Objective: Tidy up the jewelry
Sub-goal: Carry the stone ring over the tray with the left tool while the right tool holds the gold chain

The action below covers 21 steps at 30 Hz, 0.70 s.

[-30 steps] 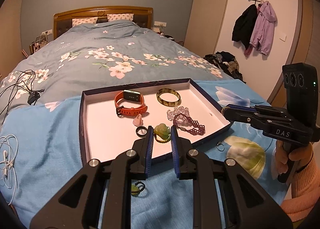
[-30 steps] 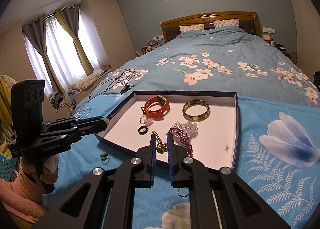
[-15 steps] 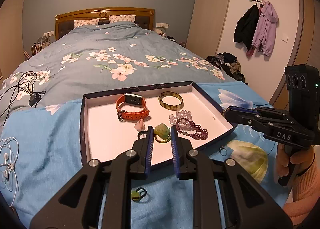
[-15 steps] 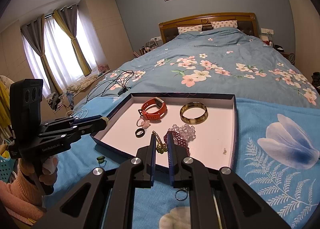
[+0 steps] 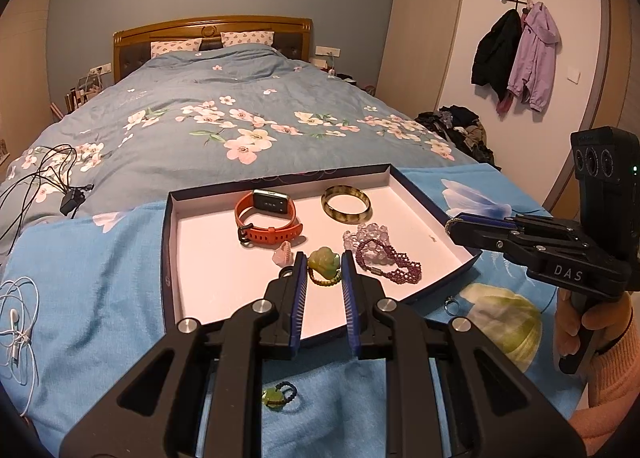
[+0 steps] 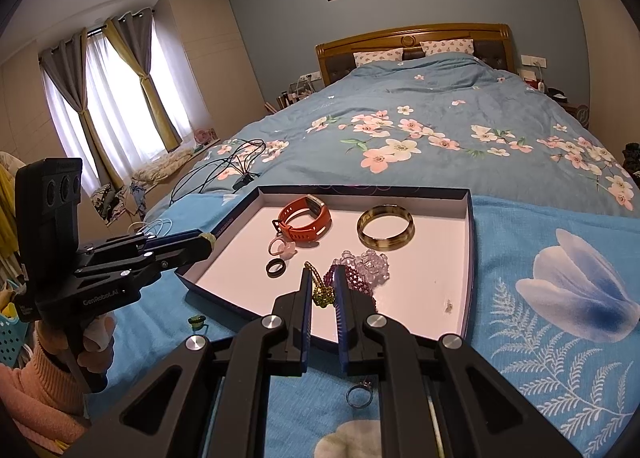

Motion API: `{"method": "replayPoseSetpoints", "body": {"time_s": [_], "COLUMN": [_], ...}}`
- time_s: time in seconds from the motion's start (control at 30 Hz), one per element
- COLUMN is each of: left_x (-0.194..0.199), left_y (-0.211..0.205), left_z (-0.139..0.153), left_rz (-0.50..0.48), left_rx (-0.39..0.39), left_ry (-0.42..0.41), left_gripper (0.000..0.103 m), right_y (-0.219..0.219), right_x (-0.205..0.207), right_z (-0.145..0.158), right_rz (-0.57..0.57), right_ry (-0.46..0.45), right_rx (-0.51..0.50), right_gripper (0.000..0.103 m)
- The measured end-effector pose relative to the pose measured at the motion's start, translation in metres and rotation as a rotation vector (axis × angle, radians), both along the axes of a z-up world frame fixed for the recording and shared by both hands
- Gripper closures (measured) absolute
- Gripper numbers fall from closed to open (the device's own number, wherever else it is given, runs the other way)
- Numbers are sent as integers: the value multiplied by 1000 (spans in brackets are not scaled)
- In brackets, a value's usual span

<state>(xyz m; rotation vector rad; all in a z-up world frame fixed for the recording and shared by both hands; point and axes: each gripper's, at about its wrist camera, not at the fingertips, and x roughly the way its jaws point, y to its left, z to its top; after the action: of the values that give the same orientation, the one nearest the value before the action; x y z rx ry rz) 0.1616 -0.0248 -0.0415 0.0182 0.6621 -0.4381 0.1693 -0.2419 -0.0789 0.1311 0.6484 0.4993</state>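
The left gripper [image 5: 324,272] clamps a green flower bracelet [image 5: 323,264] above the tray's [image 5: 168,242] near edge; the right gripper [image 6: 321,292] pinches a green bead chain [image 6: 322,292] over that same edge

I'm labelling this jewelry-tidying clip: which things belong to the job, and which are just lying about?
Job: box tray, orange watch, bangle, purple bracelet, green flower bracelet, bead chain, green ring, silver ring.
Lying about: black cables, white earphones, hanging coats.
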Motion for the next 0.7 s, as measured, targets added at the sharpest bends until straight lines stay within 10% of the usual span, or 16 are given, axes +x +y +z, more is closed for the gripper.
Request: {"method": "replayPoseSetpoints", "body": {"time_s": [0.7], "left_x": [17], "left_y": [0], "left_z": [-12], "left_rz": [27], "left_rx": [15], "left_ry": [17], "left_gripper": [85], "right_y": [5], "right_x": [16], "right_z": [-5], "right_rz": [12], "right_ry": [19], "right_rx": [-3], "right_gripper": [94]}}
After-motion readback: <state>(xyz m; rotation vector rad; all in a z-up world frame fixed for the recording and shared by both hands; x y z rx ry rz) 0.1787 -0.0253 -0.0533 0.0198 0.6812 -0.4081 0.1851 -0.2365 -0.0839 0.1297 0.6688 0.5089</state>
